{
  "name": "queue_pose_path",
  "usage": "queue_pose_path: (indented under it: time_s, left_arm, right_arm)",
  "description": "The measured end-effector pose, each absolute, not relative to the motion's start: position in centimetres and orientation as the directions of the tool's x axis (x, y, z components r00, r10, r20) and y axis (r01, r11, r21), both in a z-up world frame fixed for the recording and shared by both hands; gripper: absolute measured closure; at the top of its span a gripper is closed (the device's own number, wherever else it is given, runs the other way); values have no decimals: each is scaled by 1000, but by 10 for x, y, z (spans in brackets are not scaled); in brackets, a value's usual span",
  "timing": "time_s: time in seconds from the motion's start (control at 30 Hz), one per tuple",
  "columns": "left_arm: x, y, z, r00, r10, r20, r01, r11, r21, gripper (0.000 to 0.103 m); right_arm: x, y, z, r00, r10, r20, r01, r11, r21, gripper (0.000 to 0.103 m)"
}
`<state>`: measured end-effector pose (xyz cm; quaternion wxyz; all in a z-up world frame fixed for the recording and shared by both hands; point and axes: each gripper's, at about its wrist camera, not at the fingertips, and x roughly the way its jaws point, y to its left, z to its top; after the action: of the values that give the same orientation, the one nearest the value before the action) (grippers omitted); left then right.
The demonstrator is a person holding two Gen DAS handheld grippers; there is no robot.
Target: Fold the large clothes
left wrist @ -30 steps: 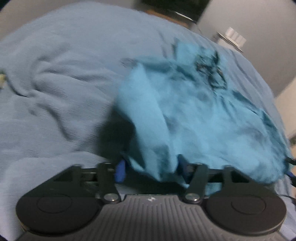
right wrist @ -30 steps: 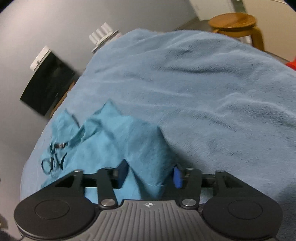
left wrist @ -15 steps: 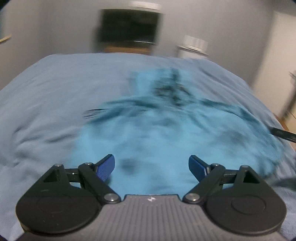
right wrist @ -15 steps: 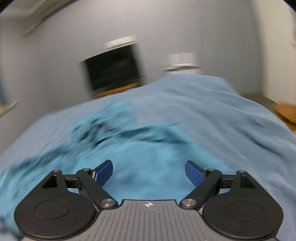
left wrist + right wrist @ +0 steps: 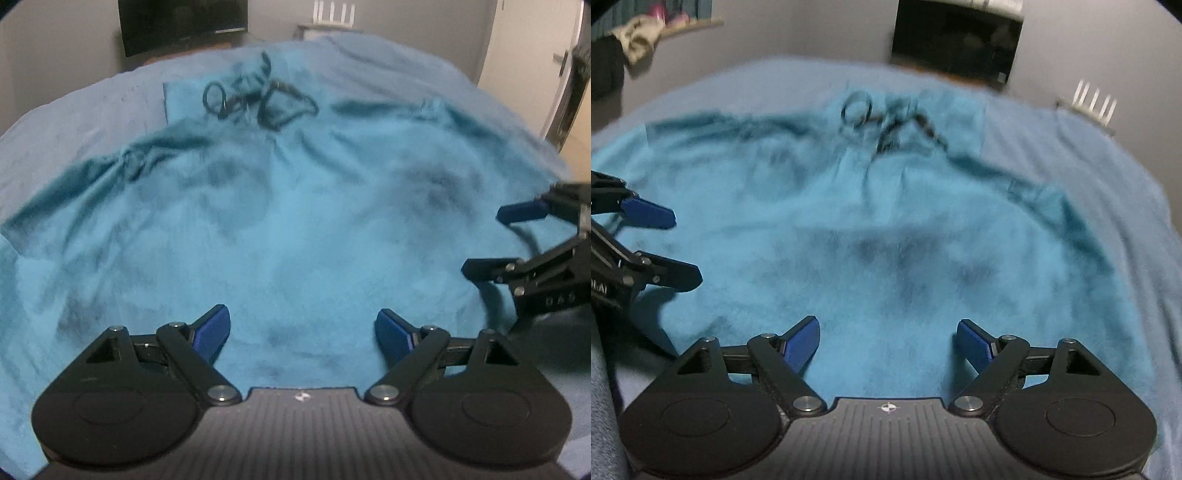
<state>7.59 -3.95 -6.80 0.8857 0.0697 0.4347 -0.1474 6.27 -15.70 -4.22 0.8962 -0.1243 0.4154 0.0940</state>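
Teal, softly wrinkled shirt (image 5: 295, 221) spreads over fuzzy blue blanket (image 5: 388, 55); left gripper (image 5: 302, 332) and right gripper (image 5: 886, 338) gape empty.

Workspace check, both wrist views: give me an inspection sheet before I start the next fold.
Surface: bed under a pale blue blanket, rumpled.
Job's things: teal shirt spread out, wrinkled, black print at the far end.
Clutter: nothing seen on the bed.
Grippers: left gripper open, empty; right gripper open, empty; both over the near hem.
Cables: nothing seen.
Surroundings: dark screen on grey wall, white router, door.
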Motion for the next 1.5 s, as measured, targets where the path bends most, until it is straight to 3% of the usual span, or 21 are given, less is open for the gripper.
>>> queue_pose_path:
  time_s: [0.23,0.4,0.57,0.67,0.77,0.93,1.1,1.23,1.3,1.37,1.43,1.5]
  left_arm:
    - [73,-41,-74,573,-173,-801,334,942,35,16]
    - [74,-36,-76,568,-185,-802,327,945,14,15]
    - [74,-31,-73,582,-184,-793,302,953,1,15]
    - [73,-25,-63,607,-202,-769,279,960,-32,15]
    - [82,-18,-53,644,-193,-740,248,968,-37,15]
    - [114,-2,-49,654,-108,-749,172,985,9,15]
    - [141,22,-64,629,-10,-777,87,995,57,15]
    - [146,43,-56,642,-60,-764,39,998,-45,15]
    - [147,49,-43,694,-119,-710,48,992,-119,12]
    - [154,50,-30,731,-144,-667,69,988,-139,0]
    - [169,48,-18,759,-144,-635,81,989,-127,0]
    - [190,46,-12,760,-163,-629,96,986,-139,0]
  right_arm:
    - [77,-165,-60,558,12,-830,-196,974,-117,11]
    - [79,-211,-56,560,-47,-827,72,997,-8,11]
    - [67,-258,-52,599,-107,-794,325,938,118,24]
    - [57,-257,-43,694,-62,-717,290,936,200,24]
    - [54,-235,-34,773,-12,-634,162,970,179,24]
    - [75,-196,-46,744,64,-665,-32,998,60,23]
    - [102,-199,-64,730,-18,-683,15,1000,-9,22]
    - [111,-225,-65,757,-88,-648,145,989,35,23]
    - [111,-234,-60,791,-64,-608,155,983,97,23]
    - [107,-239,-53,835,-28,-549,130,981,147,12]
    - [107,-238,-47,874,1,-486,93,981,169,5]
    - [112,-236,-43,895,15,-445,63,985,162,5]
